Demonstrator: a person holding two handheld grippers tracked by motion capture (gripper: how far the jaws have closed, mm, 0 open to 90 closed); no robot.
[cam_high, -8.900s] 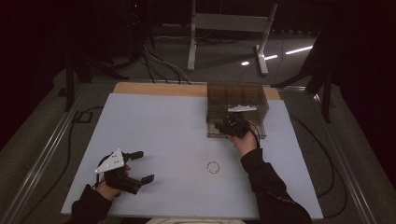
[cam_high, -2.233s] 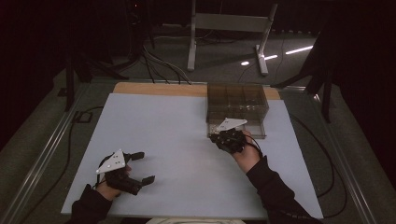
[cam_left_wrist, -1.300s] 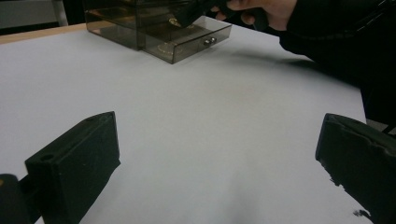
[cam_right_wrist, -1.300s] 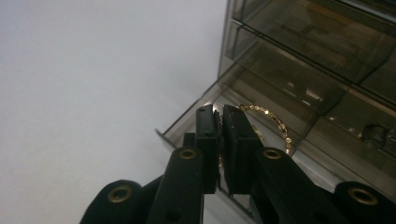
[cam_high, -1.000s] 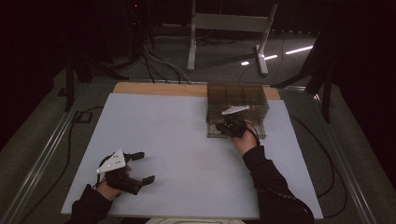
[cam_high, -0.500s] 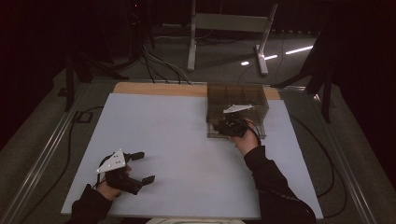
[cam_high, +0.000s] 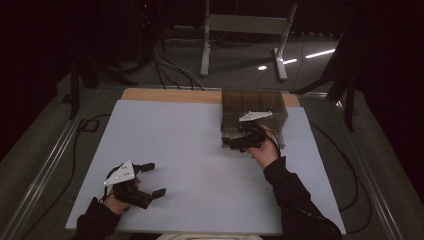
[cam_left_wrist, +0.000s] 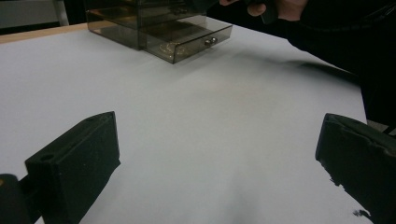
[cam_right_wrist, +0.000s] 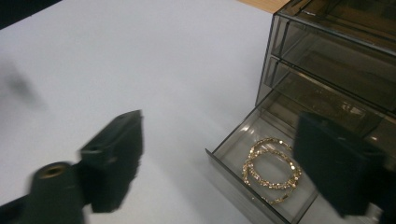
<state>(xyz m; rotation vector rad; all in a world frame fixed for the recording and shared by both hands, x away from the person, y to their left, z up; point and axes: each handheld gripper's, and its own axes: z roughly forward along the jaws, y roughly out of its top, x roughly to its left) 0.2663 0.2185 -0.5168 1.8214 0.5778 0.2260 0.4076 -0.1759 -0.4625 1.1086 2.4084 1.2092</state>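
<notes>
Since a second ago our left gripper (cam_high: 150, 178) has kept still near the table's (cam_high: 190, 150) front edge, jaws wide and empty, while our right gripper (cam_right_wrist: 219, 158) has just opened, empty, above the gold hoops (cam_right_wrist: 272, 169) lying in the open bottom drawer (cam_right_wrist: 243, 193).

Dark room — grey floor (cam_high: 45, 135); metal stand (cam_high: 243, 30) behind.

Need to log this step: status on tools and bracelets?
Right tool jaws just opened, nothing between them. Left tool open, idle on table. Two gold bracelets in open bottom drawer. Nothing in the way.
</notes>
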